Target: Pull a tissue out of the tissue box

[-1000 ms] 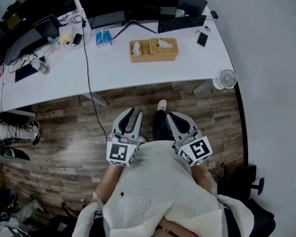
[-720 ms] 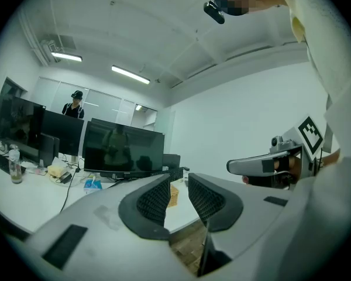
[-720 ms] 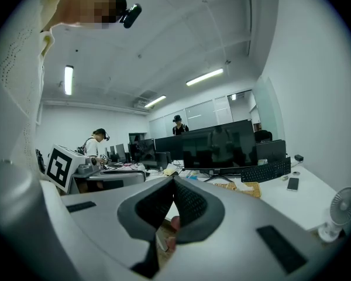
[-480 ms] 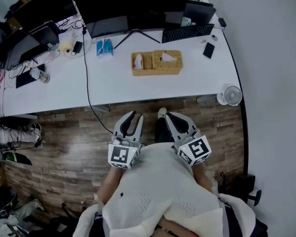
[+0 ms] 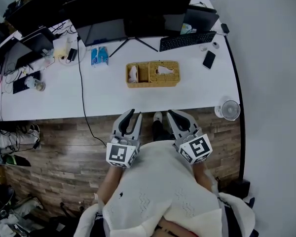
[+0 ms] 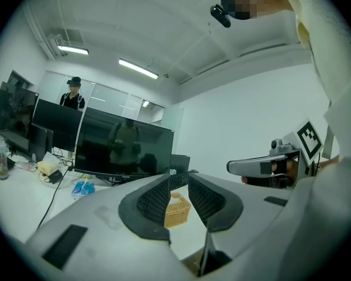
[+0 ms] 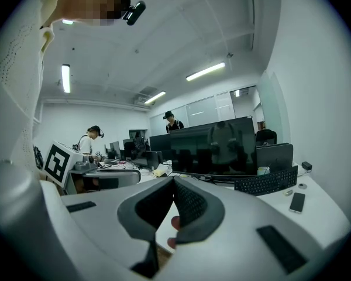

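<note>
The wicker tissue box (image 5: 153,74) stands on the white desk (image 5: 197,83), with a white tissue (image 5: 164,70) poking out of its top; a second bit of white (image 5: 133,73) sits in its left compartment. Both grippers are held low in front of the person's body, short of the desk's near edge and well apart from the box. My left gripper (image 5: 131,116) is open by a narrow gap and holds nothing; the wicker box (image 6: 178,210) shows through that gap. My right gripper (image 5: 178,115) has its tips together with nothing held.
Behind the box stand a large monitor (image 5: 133,9) and a keyboard (image 5: 188,40). A phone (image 5: 209,59) lies at the right, a blue packet (image 5: 99,55) at the left, and a black cable (image 5: 82,88) runs off the desk's edge. A small fan (image 5: 228,110) stands on the wood floor.
In the head view the desk and the wicker box have come nearer and lower. Both grippers keep the same pose in front of the body.
</note>
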A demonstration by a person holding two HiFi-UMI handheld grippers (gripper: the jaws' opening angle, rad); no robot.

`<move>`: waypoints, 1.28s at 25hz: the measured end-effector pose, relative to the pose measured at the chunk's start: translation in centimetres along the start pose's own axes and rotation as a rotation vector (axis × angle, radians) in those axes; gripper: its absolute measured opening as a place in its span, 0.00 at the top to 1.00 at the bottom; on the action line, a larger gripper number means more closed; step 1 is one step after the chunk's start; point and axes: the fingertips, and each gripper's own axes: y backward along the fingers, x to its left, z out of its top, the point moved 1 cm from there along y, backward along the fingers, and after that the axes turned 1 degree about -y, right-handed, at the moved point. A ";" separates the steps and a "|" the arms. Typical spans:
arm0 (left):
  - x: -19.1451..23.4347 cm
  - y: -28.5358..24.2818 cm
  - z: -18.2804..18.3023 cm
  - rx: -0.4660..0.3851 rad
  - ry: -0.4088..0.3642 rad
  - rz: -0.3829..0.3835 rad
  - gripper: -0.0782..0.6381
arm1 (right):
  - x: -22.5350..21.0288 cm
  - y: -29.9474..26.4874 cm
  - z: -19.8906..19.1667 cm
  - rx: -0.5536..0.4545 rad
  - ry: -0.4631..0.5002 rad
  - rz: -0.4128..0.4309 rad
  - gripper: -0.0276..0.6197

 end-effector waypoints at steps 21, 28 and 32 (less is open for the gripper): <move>0.6 -12.4 1.9 0.001 0.054 0.067 0.75 | -11.9 -4.3 2.7 0.037 0.012 0.073 0.96; 0.4 -14.6 2.2 0.006 0.030 0.094 0.75 | -14.6 -4.8 2.9 0.042 0.007 0.089 0.96; 0.5 -15.9 1.8 0.021 0.058 0.090 0.75 | -15.7 -5.1 2.7 0.046 -0.007 0.090 0.96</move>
